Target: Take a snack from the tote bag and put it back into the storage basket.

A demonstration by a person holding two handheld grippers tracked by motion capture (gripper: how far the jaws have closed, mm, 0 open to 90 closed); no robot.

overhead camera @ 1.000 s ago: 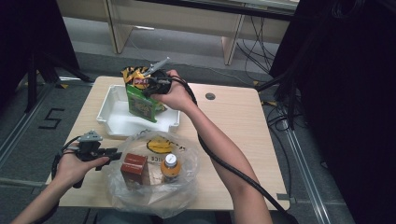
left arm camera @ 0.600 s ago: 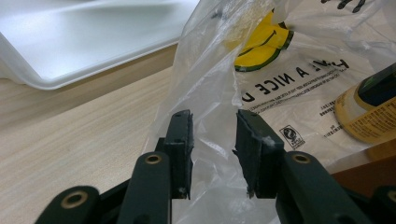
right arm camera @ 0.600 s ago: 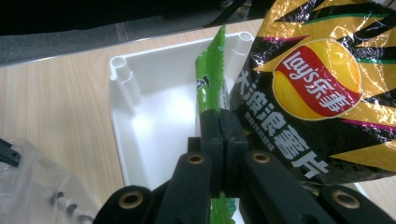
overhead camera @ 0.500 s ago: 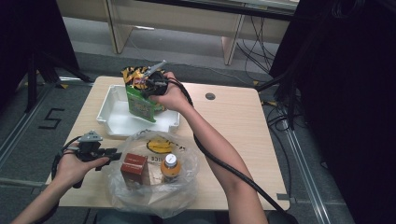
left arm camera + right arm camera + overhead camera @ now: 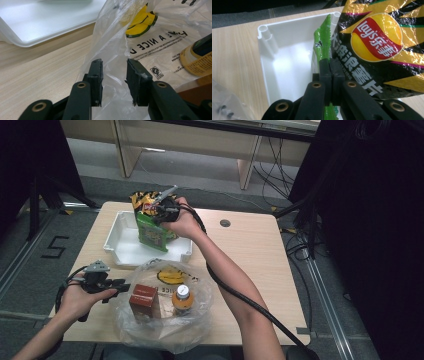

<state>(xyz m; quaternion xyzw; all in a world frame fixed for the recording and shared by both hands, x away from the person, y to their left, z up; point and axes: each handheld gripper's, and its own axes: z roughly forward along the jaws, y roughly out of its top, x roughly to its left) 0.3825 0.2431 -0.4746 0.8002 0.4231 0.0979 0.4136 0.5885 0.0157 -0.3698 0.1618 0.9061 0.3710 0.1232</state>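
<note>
Over the white tray [image 5: 112, 232] [image 5: 265, 32], my right gripper [image 5: 160, 212] [image 5: 329, 61] is shut on the top edge of a green snack bag [image 5: 152, 235] [image 5: 322, 42], which hangs down into the tray. A yellow and black Lay's chip bag [image 5: 142, 200] [image 5: 377, 37] lies against that gripper's far side; I cannot tell if it is pinched too. At the table's front left, my left gripper [image 5: 122, 285] [image 5: 114, 65] is open, with the rim of a clear plastic bag [image 5: 150, 330] [image 5: 110, 37] passing loosely between its jaws.
Inside the plastic bag lie a brown box [image 5: 142, 301] and an orange-capped bottle [image 5: 182, 297] [image 5: 197, 60]. The tray's corner [image 5: 37, 25] lies just beyond the bag. A round cable hole [image 5: 225, 223] sits in the table's bare right half. My right gripper's cable trails along the forearm.
My right gripper has sunk a little toward the tray, taking the green bag and the chip bag with it. The left gripper and plastic bag have stayed put.
</note>
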